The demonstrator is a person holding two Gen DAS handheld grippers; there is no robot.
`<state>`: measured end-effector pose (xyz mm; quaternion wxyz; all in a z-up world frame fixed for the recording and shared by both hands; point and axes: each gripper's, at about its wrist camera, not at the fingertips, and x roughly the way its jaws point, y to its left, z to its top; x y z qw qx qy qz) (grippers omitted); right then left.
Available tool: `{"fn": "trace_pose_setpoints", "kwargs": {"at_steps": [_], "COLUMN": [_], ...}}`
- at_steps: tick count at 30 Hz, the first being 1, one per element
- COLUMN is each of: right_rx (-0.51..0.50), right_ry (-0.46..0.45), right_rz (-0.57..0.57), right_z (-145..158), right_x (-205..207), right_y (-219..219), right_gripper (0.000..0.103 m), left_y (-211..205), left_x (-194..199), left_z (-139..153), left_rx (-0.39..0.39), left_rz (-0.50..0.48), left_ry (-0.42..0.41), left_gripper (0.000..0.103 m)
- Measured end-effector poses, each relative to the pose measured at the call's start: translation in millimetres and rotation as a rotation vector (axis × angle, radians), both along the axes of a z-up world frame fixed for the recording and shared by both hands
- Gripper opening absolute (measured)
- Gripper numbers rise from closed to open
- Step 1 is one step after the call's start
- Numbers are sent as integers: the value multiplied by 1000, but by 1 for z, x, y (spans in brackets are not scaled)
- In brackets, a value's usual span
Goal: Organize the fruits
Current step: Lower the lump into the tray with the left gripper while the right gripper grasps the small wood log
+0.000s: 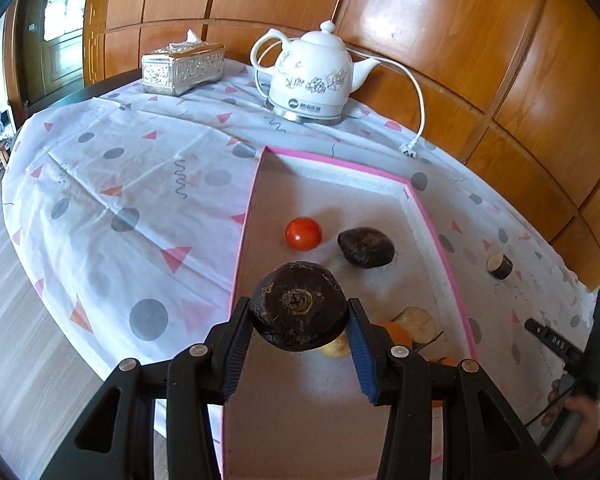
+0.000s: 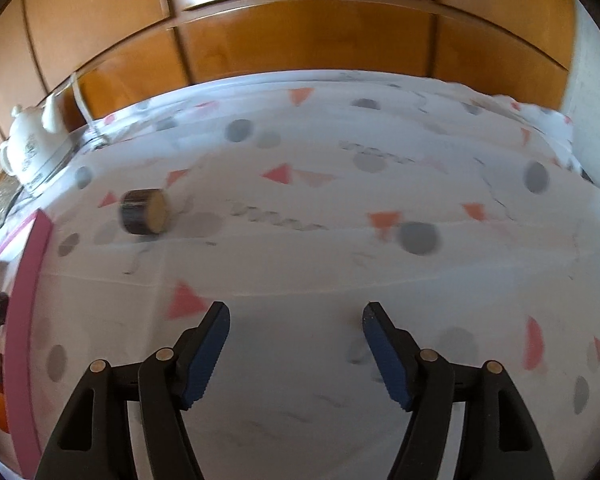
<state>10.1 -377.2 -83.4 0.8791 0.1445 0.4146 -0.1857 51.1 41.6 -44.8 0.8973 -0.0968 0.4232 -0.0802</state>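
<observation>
My left gripper [image 1: 300,316] is shut on a dark brown round fruit [image 1: 298,306] and holds it above the pink-rimmed tray [image 1: 332,162]. In the tray lie a red tomato [image 1: 303,233], another dark brown fruit [image 1: 366,247], a pale slice [image 1: 418,322] and orange pieces [image 1: 396,332], partly hidden behind the held fruit. A short dark cylinder with a pale cut face [image 1: 499,265] lies on the cloth right of the tray; it also shows in the right wrist view [image 2: 144,211]. My right gripper [image 2: 296,340] is open and empty over the cloth.
A white electric kettle [image 1: 314,76] with cord and plug [image 1: 410,148] stands behind the tray. A silver tissue box [image 1: 182,67] stands at the back left. Wooden panels [image 1: 460,40] back the table. The tray's pink rim [image 2: 24,320] is at the left of the right wrist view.
</observation>
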Motion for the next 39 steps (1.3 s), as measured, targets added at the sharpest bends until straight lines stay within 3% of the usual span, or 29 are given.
{"fn": "trace_pose_setpoints", "kwargs": {"at_steps": [12,16,18,19,20,32,39], "right_rx": [-79,-146,-124,-119,-138,-68,-94], "right_ry": [-70,-29,3,10,21,-6,-18], "right_rz": [145,133,156,173,176,198,211], "right_z": [30,29,22,20,19,16,16], "right_x": [64,93,104,107,109,62,29], "right_y": [53,57,54,55,56,44,48], "right_gripper": [71,70,58,40,31,31,30], "left_y": [2,3,3,3,3,2,0], "left_x": [1,0,0,0,1,-1,-5], "left_z": [-14,-15,-15,-15,-15,-13,-12], "left_rx": [5,3,0,-3,-5,-1,-21], "left_rz": [8,8,11,12,13,28,27], "left_ry": [26,21,19,19,18,17,32], "left_gripper": [47,47,47,47,47,47,47]}}
